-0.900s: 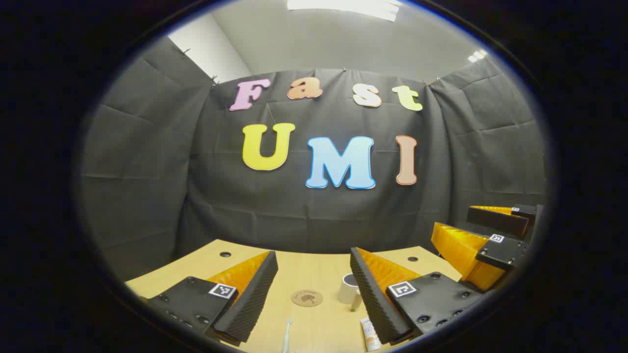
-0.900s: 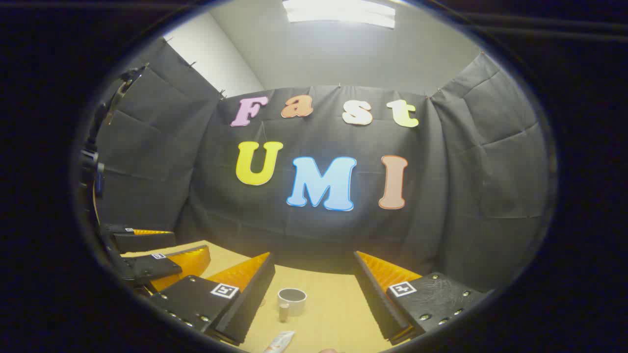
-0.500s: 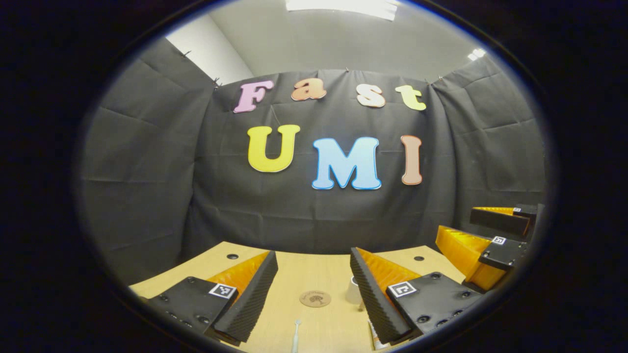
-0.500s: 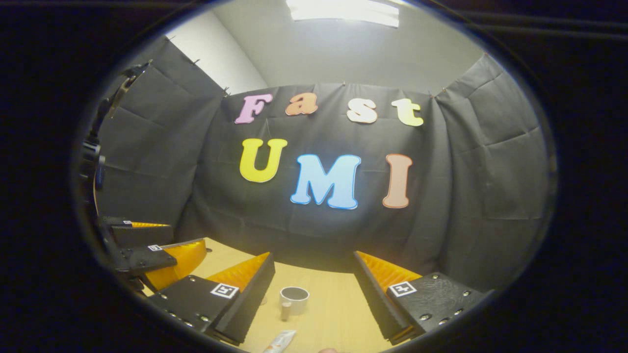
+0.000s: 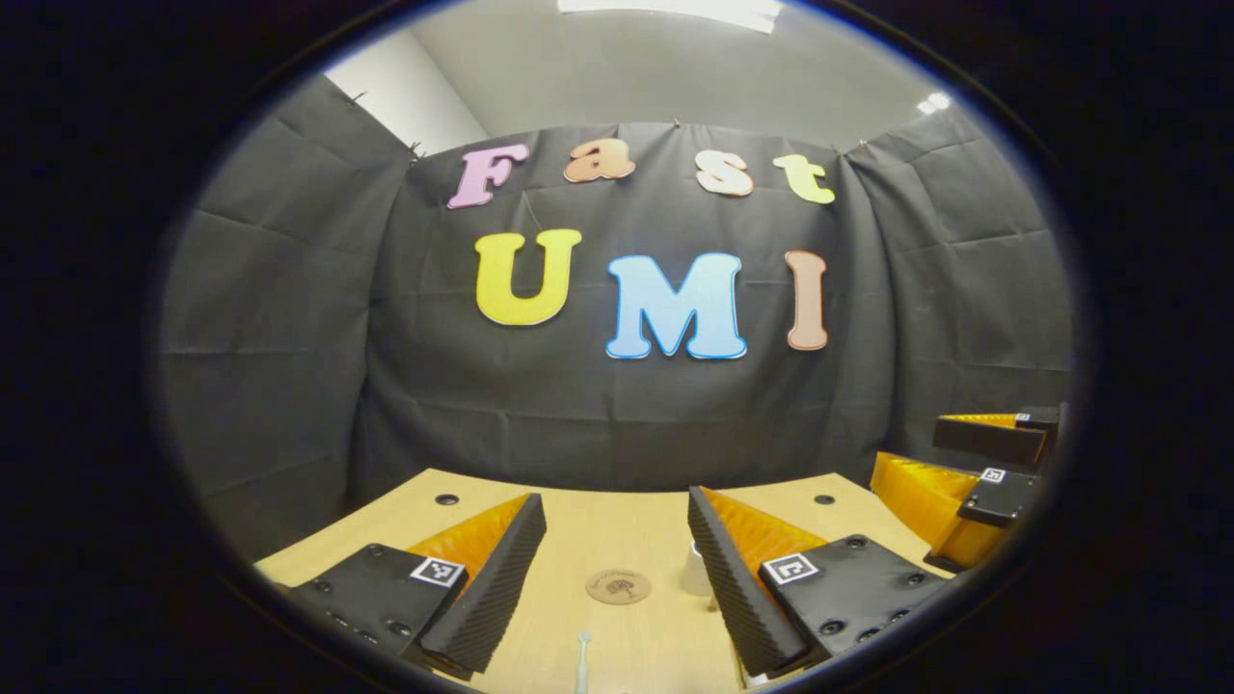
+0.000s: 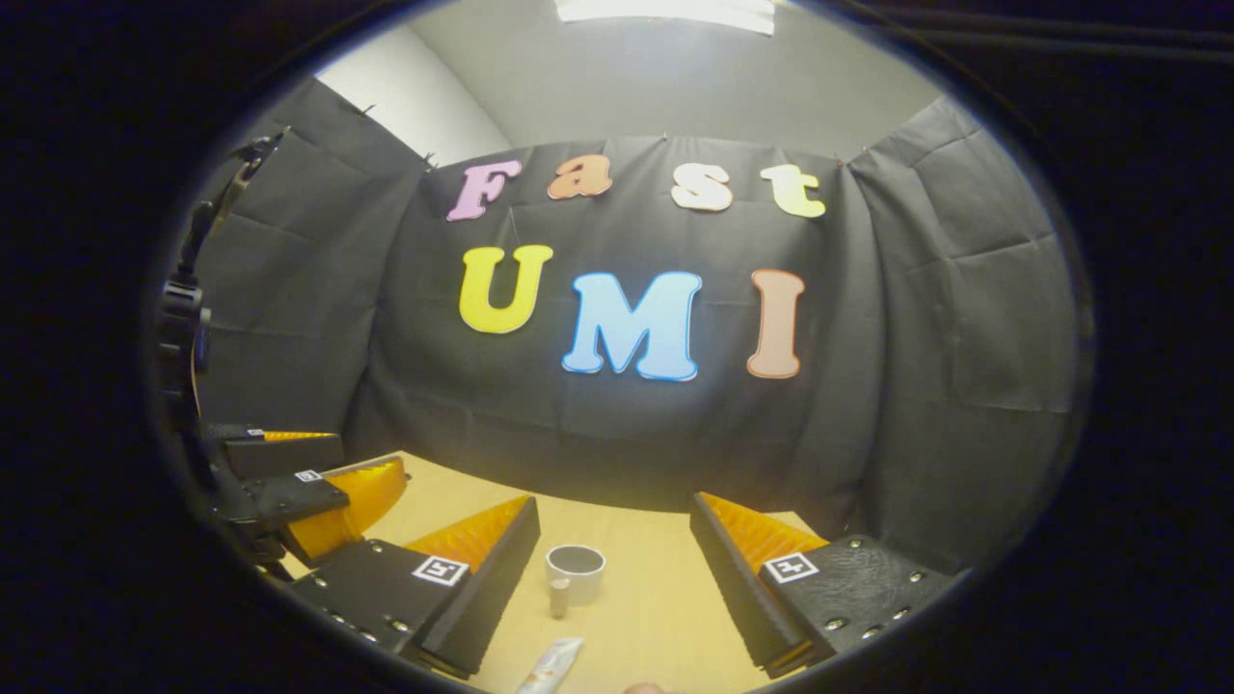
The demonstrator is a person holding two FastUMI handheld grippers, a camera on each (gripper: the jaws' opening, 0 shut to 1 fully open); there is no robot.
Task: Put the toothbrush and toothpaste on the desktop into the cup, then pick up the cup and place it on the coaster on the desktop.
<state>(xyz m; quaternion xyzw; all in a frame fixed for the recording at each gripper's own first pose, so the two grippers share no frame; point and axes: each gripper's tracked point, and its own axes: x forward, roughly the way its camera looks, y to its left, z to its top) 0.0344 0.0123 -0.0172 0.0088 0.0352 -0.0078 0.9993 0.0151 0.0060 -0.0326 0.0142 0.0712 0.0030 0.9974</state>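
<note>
On the light wooden tabletop (image 5: 598,525), seen in the left gripper view, the round brown coaster (image 5: 618,586) lies flat between the spread fingers of the left tool (image 5: 617,554), which is released and holds nothing. Nearer the camera than the coaster, the tip of the white toothbrush (image 5: 582,660) lies on the wood. The white cup (image 5: 696,574) stands just right of the coaster, partly hidden behind the tool's right finger.

From the right gripper view, the cup (image 6: 575,573) stands upright, its handle toward the camera, between the spread fingers of the right tool (image 6: 615,554), likewise released and empty. The toothpaste (image 6: 550,665) tube lies flat nearer the camera, apart from the cup.
</note>
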